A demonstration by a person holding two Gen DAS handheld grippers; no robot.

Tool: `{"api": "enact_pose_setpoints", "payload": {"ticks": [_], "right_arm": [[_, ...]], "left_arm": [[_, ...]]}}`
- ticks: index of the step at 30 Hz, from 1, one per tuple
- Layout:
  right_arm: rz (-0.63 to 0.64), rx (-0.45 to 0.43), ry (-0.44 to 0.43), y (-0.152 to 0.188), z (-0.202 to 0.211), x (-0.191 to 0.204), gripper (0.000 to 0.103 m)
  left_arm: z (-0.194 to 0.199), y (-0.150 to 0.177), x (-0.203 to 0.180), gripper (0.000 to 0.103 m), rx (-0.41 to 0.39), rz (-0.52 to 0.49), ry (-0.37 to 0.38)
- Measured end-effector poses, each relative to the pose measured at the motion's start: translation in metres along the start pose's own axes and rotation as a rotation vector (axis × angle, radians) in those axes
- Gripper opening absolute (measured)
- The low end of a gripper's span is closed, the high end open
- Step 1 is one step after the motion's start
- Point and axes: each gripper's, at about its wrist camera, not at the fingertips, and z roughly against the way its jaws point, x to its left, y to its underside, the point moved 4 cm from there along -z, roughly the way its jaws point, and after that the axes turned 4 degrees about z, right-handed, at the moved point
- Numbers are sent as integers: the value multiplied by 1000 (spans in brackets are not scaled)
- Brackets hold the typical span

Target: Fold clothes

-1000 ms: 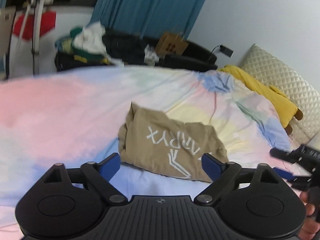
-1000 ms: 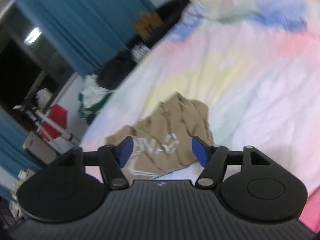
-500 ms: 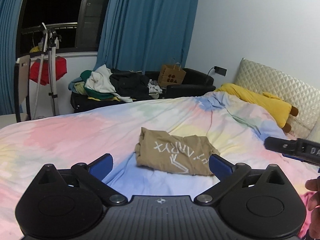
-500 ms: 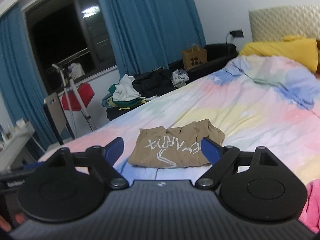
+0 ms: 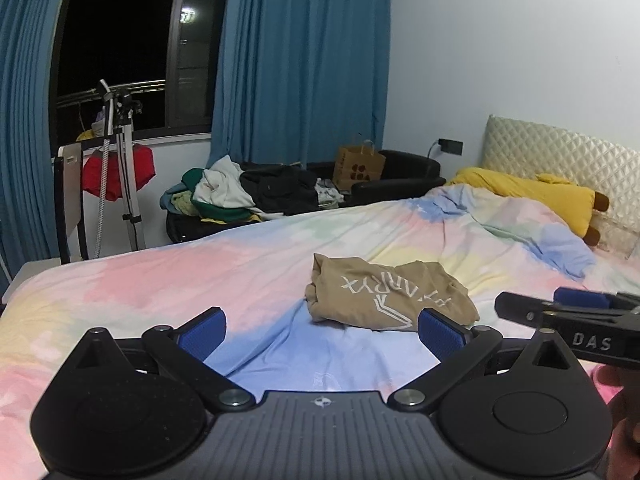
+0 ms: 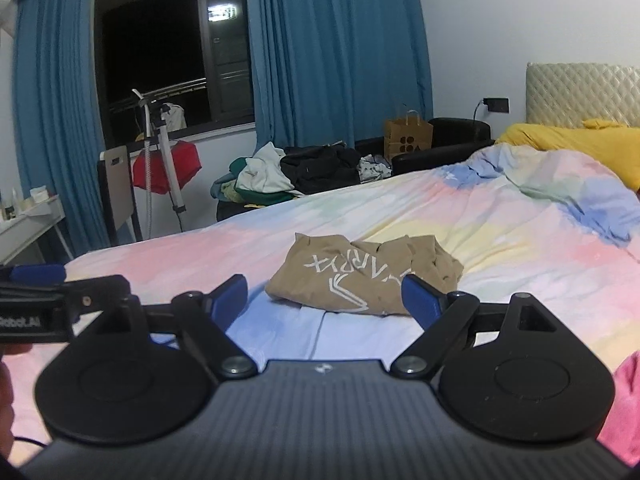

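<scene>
Two grippers in view, both empty. Left gripper [image 5: 322, 330]: blue pads spread wide apart, nothing between them but bedding. Right gripper [image 6: 325, 298]: jaws likewise spread wide, nothing gripped; the far edge of the garment shows in the gap between the pads, but they do not touch it.

Tan garment [image 5: 384, 298] lies folded into a rough rectangle on the pastel bedspread [image 5: 200, 276], white lettering on top, reading upside down from both cameras. From the left wrist camera it sits at about 1 o'clock from the gripper's midpoint, apart from both pads. From the right wrist camera it sits at 12 o'clock, just beyond the fingertips. Its right end is bunched and creased; the left edge is cleaner.

Each gripper shows in the other's view: the right one enters the left camera's frame at 3 o'clock, the left one enters the right camera's frame at 9 o'clock, with part of a hand [image 6: 8, 380] under it.

Surroundings:
- yellow plush toy [image 5: 532, 196] at 2 o'clock, against the quilted headboard [image 5: 560, 152].
- black sofa [image 5: 400, 180] beyond the bed at 12 o'clock, with a heap of clothes [image 5: 240, 196] and a brown paper bag [image 5: 358, 166].
- blue curtains [image 5: 300, 60] either side of a dark window [image 5: 120, 48].
- tripod stand [image 5: 124, 168] with a red item hung on it, at 10 o'clock.
- pink cloth [image 6: 624, 408] at the lower right edge of the right camera's frame.
</scene>
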Motion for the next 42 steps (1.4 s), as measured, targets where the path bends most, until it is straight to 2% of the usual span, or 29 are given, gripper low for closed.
{"api": "enact_pose_setpoints", "payload": {"ticks": [8, 16, 42], "right_arm": [[40, 6, 61, 24, -15, 10, 86], [80, -75, 111, 34, -13, 18, 86], [64, -37, 96, 33, -26, 13, 86]], "left_arm": [[-4, 19, 19, 103, -7, 25, -9], [-13, 29, 31, 103, 10, 60, -39], [-18, 32, 32, 103, 13, 75, -71]]}}
